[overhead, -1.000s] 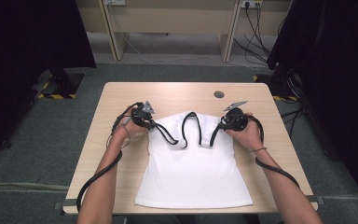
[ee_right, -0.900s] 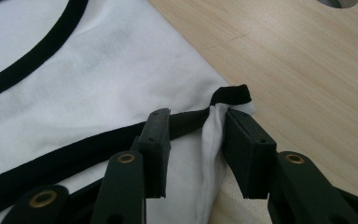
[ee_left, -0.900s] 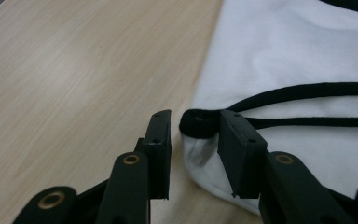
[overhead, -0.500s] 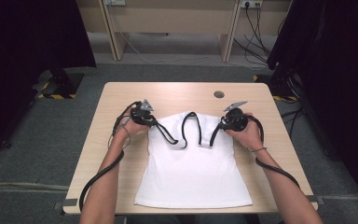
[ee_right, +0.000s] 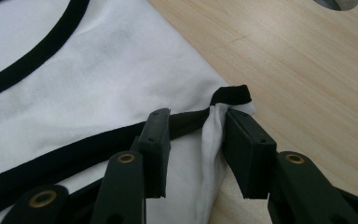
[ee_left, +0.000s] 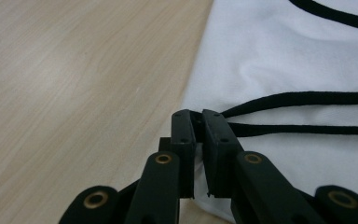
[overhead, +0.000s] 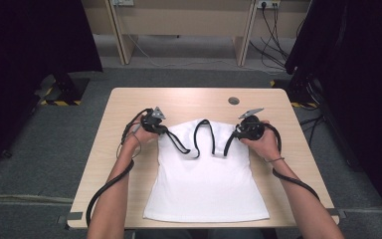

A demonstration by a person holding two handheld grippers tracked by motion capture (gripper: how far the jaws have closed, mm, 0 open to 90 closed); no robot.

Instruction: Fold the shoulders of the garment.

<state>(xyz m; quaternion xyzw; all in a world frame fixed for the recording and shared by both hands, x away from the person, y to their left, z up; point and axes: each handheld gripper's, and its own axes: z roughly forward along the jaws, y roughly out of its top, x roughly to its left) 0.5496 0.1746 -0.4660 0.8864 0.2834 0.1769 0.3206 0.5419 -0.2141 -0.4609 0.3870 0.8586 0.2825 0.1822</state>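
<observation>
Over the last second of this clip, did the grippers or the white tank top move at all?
No visible change. The left gripper and right gripper stay at the two shoulder corners of the white tank top, which lies flat on the table as before, its black straps in the same loops.

One white top (overhead: 206, 184), one table (overhead: 129, 99), two claws: left claw (overhead: 160, 127), right claw (overhead: 238, 133)

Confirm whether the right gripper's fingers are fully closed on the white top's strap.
No: the right gripper has a clear gap between its fingers, with the white black-trimmed top's strap lying loosely between.
</observation>
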